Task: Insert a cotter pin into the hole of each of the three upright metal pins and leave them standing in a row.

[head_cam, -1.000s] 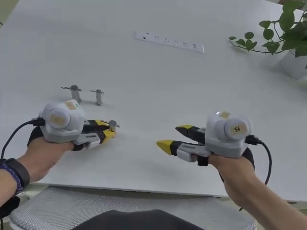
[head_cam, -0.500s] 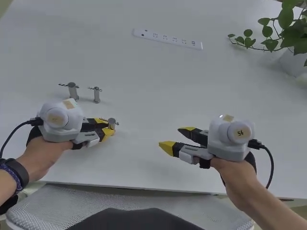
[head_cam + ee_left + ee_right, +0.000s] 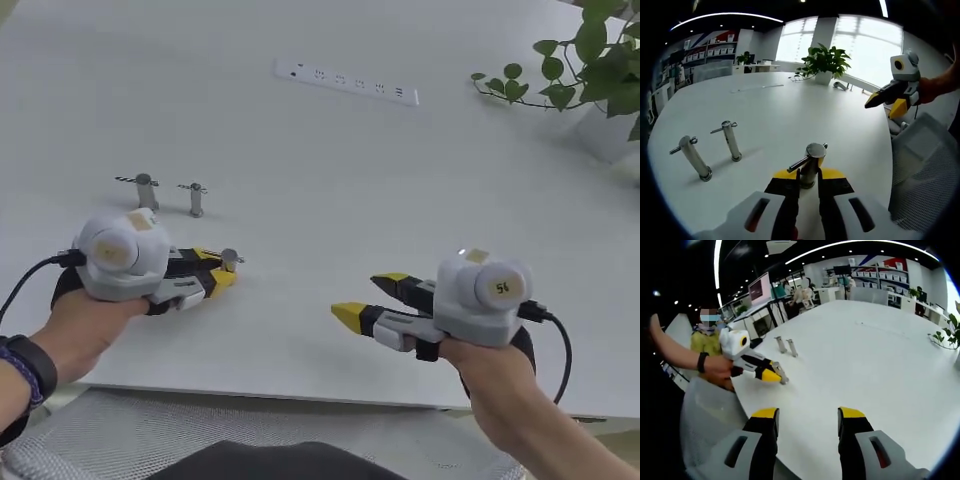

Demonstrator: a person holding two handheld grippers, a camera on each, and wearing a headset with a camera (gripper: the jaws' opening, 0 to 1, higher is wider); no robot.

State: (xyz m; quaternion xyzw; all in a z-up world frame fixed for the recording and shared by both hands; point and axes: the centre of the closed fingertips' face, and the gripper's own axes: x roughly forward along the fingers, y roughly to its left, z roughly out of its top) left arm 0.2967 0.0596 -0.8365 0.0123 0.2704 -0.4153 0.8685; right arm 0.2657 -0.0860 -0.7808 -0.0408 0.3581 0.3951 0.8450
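Found the near metal pin (image 3: 811, 159) upright on the table (image 3: 400, 180), cotter pin (image 3: 796, 163) through its head, base clamped by the left gripper (image 3: 225, 270). Noted beyond it, leftward, a second pin (image 3: 196, 199) and third pin (image 3: 146, 190) (both upright, cottered). Held the right gripper (image 3: 365, 297) well right of it, jaws apart.

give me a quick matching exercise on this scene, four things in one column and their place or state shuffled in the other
Column A
1. left tool
2. right tool
3. power strip
4. potted plant

Column B
a. open, holding nothing
b. at the far right of the table
c. shut on a metal pin
d. lying flat at the far middle of the table

Pairs: 1-c, 2-a, 3-d, 4-b
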